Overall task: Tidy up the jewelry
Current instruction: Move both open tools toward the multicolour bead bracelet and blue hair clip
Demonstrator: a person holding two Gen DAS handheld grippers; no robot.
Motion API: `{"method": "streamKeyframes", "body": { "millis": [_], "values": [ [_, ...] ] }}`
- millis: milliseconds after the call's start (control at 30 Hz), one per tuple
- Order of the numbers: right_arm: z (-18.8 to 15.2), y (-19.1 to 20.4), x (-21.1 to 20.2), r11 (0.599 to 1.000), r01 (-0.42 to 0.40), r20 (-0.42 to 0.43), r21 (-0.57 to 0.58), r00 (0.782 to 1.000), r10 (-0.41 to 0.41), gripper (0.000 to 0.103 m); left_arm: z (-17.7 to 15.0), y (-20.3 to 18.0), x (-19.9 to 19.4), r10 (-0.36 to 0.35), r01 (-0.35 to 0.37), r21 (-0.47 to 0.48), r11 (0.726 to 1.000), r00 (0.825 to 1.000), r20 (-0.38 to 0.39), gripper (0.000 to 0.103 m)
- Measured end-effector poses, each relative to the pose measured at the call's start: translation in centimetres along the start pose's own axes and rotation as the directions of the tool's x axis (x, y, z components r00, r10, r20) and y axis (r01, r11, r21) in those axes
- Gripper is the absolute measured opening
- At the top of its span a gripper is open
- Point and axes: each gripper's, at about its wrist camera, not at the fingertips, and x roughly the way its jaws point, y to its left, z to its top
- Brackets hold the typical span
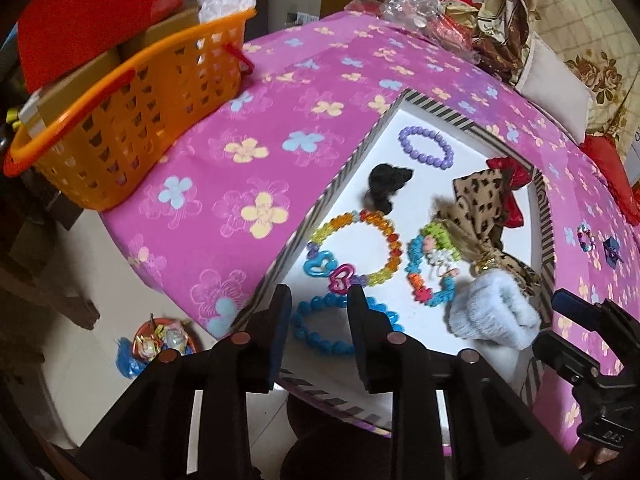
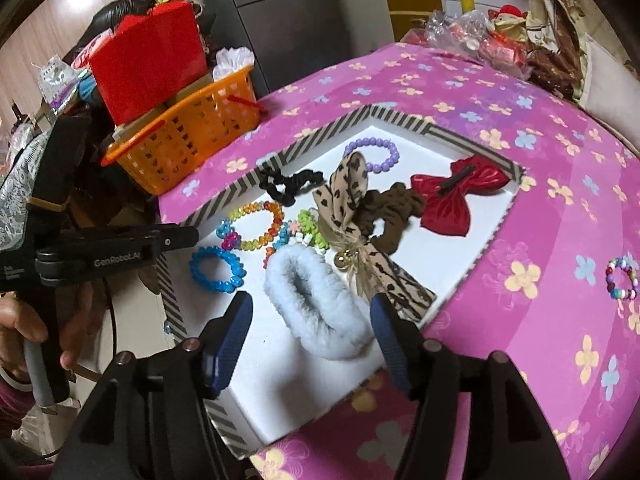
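Note:
A shallow white box with a striped rim [image 1: 344,176] [image 2: 224,196] lies on the pink flowered cloth and holds the jewelry. My left gripper [image 1: 320,308] is open over its near corner, above a blue bead bracelet [image 1: 332,328] [image 2: 216,266] that lies flat and untouched. My right gripper [image 2: 310,308] is open around a pale blue fluffy scrunchie [image 2: 316,304] [image 1: 492,320] resting on the box floor, and its pads do not press on it. Also inside are a rainbow bracelet [image 1: 360,248], a purple bracelet [image 2: 374,155], a black scrunchie [image 2: 290,184], a leopard bow [image 2: 352,200] and a red bow [image 2: 456,196].
A small multicoloured bead bracelet [image 2: 622,279] [image 1: 585,237] lies on the cloth to the right of the box. An orange basket [image 1: 132,120] [image 2: 188,148] with cartons stands at the table's left end. Bags and cloth crowd the far edge. The floor lies below on the left.

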Motion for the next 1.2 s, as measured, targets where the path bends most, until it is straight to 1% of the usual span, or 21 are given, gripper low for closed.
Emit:
{"method": "streamKeyframes", "body": {
  "millis": [200,367,500,667,733,900,1100,1200],
  "values": [
    [-0.5,-1.5,-2.2,0.999,0.022,0.048,0.038,0.999,-0.024,0.066,-0.1,-3.0,-1.0,0.009,-0.010,0.048,0.999,0.999,0.035,0.025],
    [-1.2,-3.4,-4.0,0.995,0.062,0.071,0.081,0.995,-0.068,0.067,-0.3,-5.9,-1.9,-0.002,-0.004,0.089,0.996,0.998,0.067,0.025],
    [-2.0,-5.4,-5.7,0.988,0.100,0.087,0.119,0.990,-0.111,0.067,-0.4,-8.5,-2.4,-0.024,0.013,0.126,0.992,0.996,0.081,0.025],
    [-3.2,-7.7,-7.4,0.976,0.153,0.097,0.156,0.981,-0.169,0.068,-0.9,-12.1,-2.5,-0.067,0.056,0.162,0.985,0.996,0.066,0.025],
    [-4.0,-9.1,-8.1,0.969,0.164,0.096,0.187,0.978,-0.184,0.068,-1.1,-13.7,-2.7,-0.084,0.071,0.182,0.981,0.994,0.066,0.025],
    [-5.8,-12.5,-9.9,0.944,0.200,0.093,0.263,0.968,-0.232,0.068,-1.4,-18.2,-3.0,-0.130,0.112,0.238,0.965,0.990,0.061,0.025],
    [-8.1,-17.3,-12.5,0.898,0.272,0.083,0.347,0.944,-0.318,0.070,-1.7,-23.4,-2.6,-0.188,0.171,0.294,0.940,0.982,0.029,0.025],
    [-9.4,-19.8,-13.8,0.868,0.309,0.062,0.388,0.931,-0.359,0.071,-1.9,-25.8,-2.0,-0.212,0.199,0.321,0.926,0.977,0.005,0.025]
  ]
}}
